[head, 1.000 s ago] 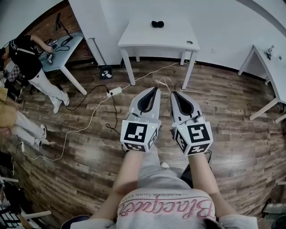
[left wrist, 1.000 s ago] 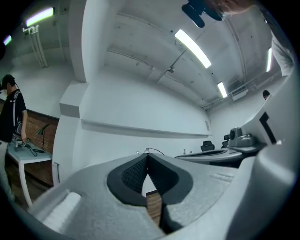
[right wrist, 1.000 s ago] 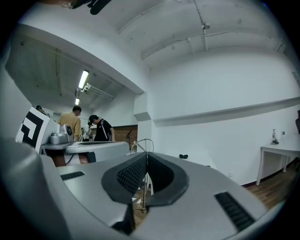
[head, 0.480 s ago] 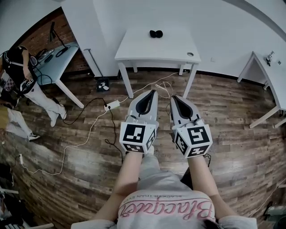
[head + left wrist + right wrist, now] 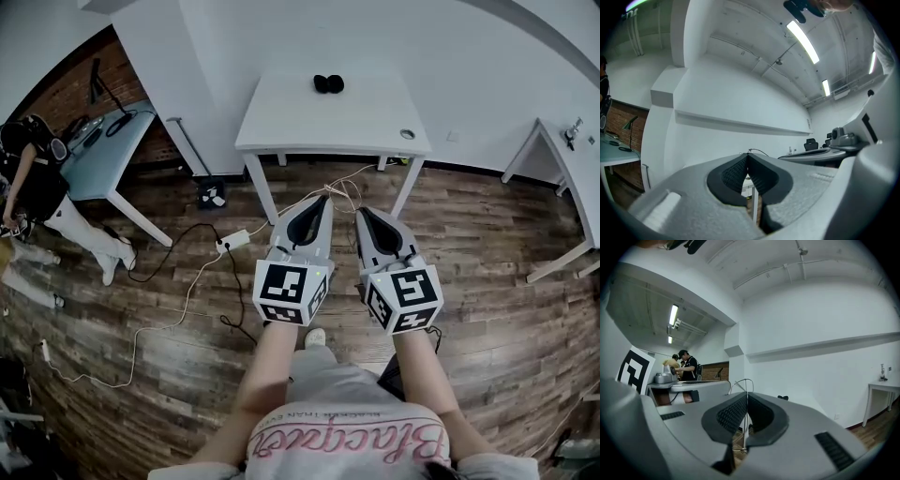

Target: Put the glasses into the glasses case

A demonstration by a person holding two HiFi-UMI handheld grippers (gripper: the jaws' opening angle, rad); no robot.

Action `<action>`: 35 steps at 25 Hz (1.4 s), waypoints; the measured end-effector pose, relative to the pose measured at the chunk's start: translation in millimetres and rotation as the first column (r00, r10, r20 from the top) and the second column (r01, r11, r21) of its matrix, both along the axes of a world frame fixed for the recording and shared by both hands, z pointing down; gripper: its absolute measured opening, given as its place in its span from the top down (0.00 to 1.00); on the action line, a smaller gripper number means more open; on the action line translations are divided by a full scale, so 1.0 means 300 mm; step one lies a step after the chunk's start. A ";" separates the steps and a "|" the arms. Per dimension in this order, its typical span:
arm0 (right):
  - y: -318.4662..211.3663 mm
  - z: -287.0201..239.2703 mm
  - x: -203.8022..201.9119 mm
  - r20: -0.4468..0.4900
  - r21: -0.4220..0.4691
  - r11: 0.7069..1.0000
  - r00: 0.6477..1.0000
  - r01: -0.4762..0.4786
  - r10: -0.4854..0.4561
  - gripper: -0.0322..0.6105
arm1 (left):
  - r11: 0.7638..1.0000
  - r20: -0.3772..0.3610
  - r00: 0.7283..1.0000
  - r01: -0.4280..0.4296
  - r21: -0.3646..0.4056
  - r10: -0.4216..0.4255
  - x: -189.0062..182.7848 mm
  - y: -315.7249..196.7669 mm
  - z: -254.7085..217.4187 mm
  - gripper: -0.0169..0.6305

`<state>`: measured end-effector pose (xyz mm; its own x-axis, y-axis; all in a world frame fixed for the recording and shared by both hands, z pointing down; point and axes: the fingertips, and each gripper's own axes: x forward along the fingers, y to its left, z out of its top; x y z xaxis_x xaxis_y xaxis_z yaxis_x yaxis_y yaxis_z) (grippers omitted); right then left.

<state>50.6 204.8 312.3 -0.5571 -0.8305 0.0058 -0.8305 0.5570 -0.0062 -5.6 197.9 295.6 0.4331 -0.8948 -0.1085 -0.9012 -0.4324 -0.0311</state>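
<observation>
A small dark object [image 5: 328,83], too far off to make out as glasses or case, lies at the far side of a white table [image 5: 333,117] against the wall. It also shows as a dark speck [image 5: 783,398] in the right gripper view. My left gripper [image 5: 326,199] and right gripper [image 5: 360,212] are held side by side over the wooden floor, short of the table's front edge. Both are shut, tips touching, with nothing between the jaws. In the left gripper view my left gripper [image 5: 748,155] points at the white wall.
A power strip [image 5: 234,241] and cables [image 5: 178,281] trail over the floor at the left. A person [image 5: 37,187] stands by a blue-grey desk [image 5: 103,155] at far left. Another white table [image 5: 572,159] is at the right edge.
The white table has come closer and sits lower in the head view; both grippers stayed shut and side by side. The person at left shifted further left.
</observation>
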 end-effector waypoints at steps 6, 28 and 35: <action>-0.180 0.000 -0.076 0.005 -0.012 1.000 1.000 -0.017 0.017 0.93 | 1.000 0.011 1.000 -0.024 -0.017 0.024 -0.065 -0.177 0.009 0.97; -0.517 0.056 -0.143 0.022 -0.052 0.997 0.998 -0.063 0.064 0.93 | 0.996 -0.010 0.998 -0.068 -0.058 0.068 -0.157 -0.531 0.070 0.97; -0.679 0.061 -0.141 0.041 -0.050 0.997 0.998 -0.054 0.056 0.93 | 0.998 -0.004 0.999 -0.044 -0.054 0.044 -0.173 -0.673 0.076 0.97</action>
